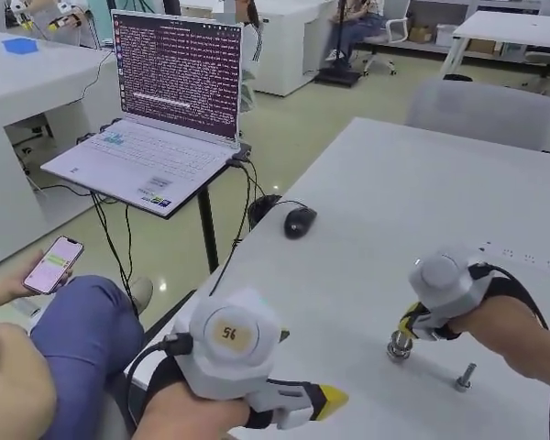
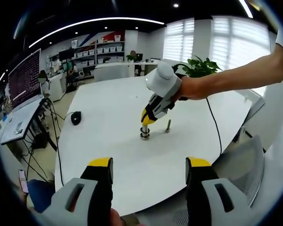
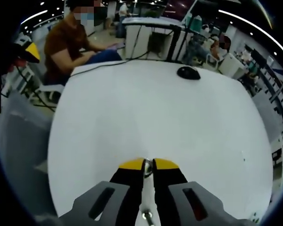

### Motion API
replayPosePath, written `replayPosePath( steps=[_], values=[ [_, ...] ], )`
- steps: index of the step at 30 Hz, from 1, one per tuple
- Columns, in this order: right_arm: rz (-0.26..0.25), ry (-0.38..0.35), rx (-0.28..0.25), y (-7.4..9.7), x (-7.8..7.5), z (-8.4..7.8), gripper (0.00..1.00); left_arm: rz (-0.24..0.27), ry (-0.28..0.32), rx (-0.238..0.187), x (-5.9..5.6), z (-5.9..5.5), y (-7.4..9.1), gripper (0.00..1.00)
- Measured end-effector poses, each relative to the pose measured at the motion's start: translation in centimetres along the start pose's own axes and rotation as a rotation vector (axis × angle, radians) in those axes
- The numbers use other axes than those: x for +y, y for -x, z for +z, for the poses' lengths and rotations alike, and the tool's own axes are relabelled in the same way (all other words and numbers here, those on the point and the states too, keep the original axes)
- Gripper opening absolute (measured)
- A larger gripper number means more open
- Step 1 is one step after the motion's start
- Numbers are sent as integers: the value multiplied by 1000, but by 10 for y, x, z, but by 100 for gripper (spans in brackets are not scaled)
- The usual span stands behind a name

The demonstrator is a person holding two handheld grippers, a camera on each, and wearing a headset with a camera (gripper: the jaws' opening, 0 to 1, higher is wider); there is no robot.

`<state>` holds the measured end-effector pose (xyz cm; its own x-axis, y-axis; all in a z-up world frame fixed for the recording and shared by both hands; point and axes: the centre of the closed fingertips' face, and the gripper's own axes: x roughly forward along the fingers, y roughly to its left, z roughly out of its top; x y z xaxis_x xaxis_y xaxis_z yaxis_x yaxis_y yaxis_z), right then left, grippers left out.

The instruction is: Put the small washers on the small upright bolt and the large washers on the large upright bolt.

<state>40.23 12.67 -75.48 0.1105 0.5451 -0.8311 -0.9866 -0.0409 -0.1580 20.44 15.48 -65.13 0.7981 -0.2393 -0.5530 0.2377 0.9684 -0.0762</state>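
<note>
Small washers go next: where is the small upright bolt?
Head view, lower right: the small upright bolt stands on the table just right of the large upright bolt, near the right gripper.

Head view: from above, facing forward and down over the counter [image 1: 376, 211], close.
Left gripper view: low at the counter edge, facing across toward the large bolt [image 2: 145, 133].
Right gripper view: just above the counter, facing outward.
Shared: counter, mouse [image 1: 300, 221].

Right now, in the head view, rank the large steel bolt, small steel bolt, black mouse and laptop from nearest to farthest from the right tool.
1. Large upright steel bolt, beneath the right tool.
2. Small upright steel bolt, to its right.
3. Black computer mouse, farther up the table, left.
4. Open white laptop, far left on a stand.
</note>
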Motion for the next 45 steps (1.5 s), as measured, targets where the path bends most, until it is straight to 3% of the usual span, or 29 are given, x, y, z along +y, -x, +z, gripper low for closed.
replayPosePath(
  steps=[6, 16, 22, 26, 30, 35, 38, 45],
  values=[
    [20, -46, -30, 3, 4, -13, 12, -6, 3, 4, -3, -4, -2, 62],
    [13, -66, -48, 7, 4, -9, 16, -17, -9, 2, -7, 0, -6, 62],
    [31, -115, -88, 11, 15, -11, 20, -16, 8, -3, -7, -2, -8, 61],
    [27, -151, -89, 14, 22, -24, 22, -22, 17, -6, -10, -3, -14, 61],
    [30, -230, -135, 24, 35, -33, 26, -30, 15, -5, -14, -3, -20, 61],
    [26, -340, -184, 36, 53, -56, 29, -39, 41, -6, -16, -6, -29, 60],
    [23, -426, -201, 45, 71, -82, 31, -44, 40, 2, -16, -10, -35, 60],
    [-20, -522, -209, 67, 87, -133, 36, -55, 46, 10, -14, -14, -46, 60]
  ],
)
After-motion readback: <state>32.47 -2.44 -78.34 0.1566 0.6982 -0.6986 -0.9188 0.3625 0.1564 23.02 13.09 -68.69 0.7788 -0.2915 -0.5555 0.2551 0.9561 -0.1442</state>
